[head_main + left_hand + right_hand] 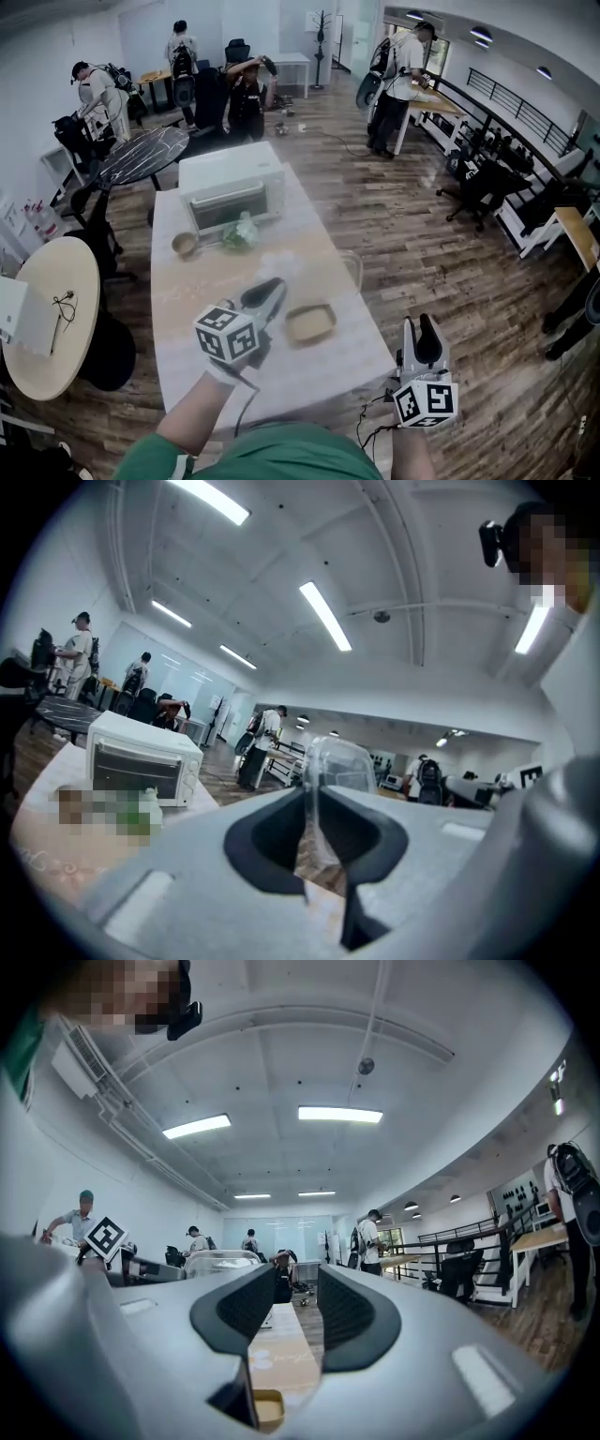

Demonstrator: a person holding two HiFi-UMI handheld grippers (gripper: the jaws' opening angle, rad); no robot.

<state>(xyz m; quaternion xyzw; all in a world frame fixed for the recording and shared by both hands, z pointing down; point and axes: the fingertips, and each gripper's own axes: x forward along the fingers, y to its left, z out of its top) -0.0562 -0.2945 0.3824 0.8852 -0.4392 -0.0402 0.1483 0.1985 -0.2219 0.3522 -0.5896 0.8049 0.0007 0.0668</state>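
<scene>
My left gripper (272,289) hovers over the middle of the long table (187,309), shut on the thin wall of a clear plastic container (349,267). In the left gripper view the jaws (312,827) pinch that clear container (337,761), which rises between them. Just right of the left gripper a shallow tan tray (310,322) lies on the table. My right gripper (420,330) hangs off the table's front right corner, open, with nothing between its fingers. The right gripper view looks along the table, past its jaws (295,1312), with the tan tray (267,1410) low in the gap.
A white toaster oven (232,192) stands at the table's far end, with a small bowl (185,245) and a green vegetable (241,234) in front of it. A round wooden table (52,300) and a black chair (108,352) stand to the left. Several people stand at the back.
</scene>
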